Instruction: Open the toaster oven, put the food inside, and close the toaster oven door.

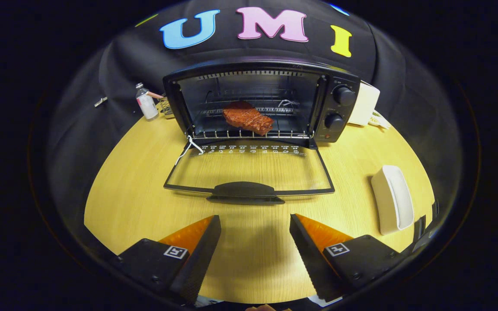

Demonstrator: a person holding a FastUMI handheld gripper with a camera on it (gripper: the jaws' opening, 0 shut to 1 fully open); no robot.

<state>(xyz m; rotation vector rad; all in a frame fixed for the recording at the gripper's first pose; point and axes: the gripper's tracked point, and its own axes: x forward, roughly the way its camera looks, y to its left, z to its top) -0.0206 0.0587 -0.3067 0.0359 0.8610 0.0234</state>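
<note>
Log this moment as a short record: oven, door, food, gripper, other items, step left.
oven: toaster oven at table's far side
door: glass door folded down flat, handle just ahead of fingers
food: red steak piece on the rack inside
gripper: gripper open, holding nothing
other items: white dish right of door; small bottle left of oven
step left: close the door

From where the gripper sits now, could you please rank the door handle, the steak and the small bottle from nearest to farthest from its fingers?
The gripper is open, holding nothing.
1. Door handle: just ahead of the fingers, on the edge of the lowered glass door.
2. Steak: beyond the door, on the rack inside the toaster oven.
3. Small bottle: farthest, beside the oven's left wall, near the cloth.
</note>
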